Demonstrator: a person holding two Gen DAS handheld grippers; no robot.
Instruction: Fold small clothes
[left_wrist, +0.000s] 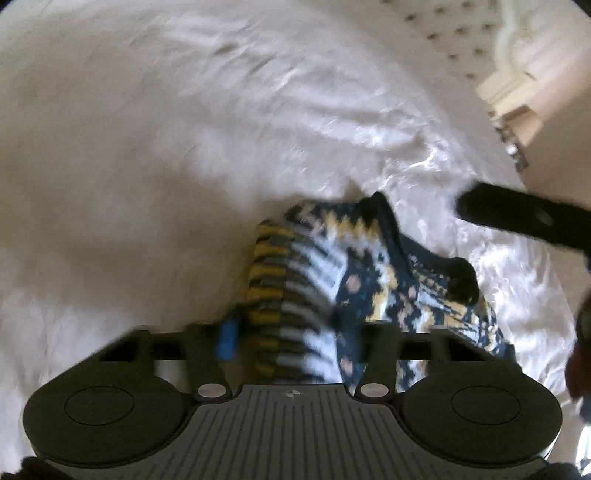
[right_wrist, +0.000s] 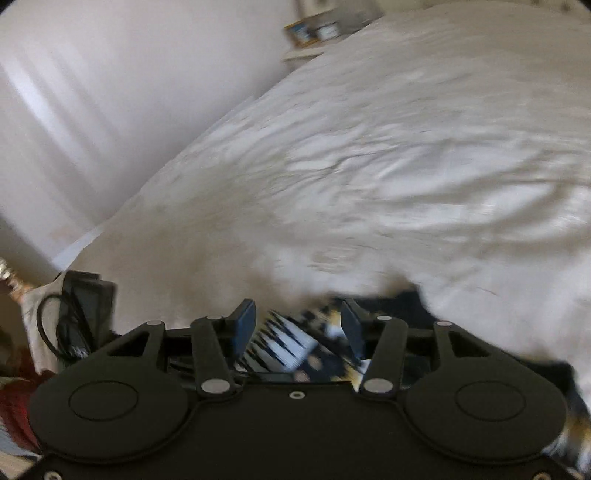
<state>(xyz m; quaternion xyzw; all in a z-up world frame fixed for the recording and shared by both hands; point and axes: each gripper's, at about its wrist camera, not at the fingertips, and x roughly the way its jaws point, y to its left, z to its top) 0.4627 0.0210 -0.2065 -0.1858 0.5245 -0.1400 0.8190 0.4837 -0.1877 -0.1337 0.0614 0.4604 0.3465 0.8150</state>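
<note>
White bedspread (left_wrist: 166, 147) | patterned sock (left_wrist: 332, 266) near edge | open room beyond

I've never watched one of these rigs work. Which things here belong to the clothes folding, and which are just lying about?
Part of the job:
patterned knit garment
left gripper
right gripper
white bed cover

Just lying about:
black cabled device
framed picture

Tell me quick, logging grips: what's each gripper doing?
Left gripper: closed on the patterned sock.
Right gripper: open, sock beneath, not gripped.
</note>
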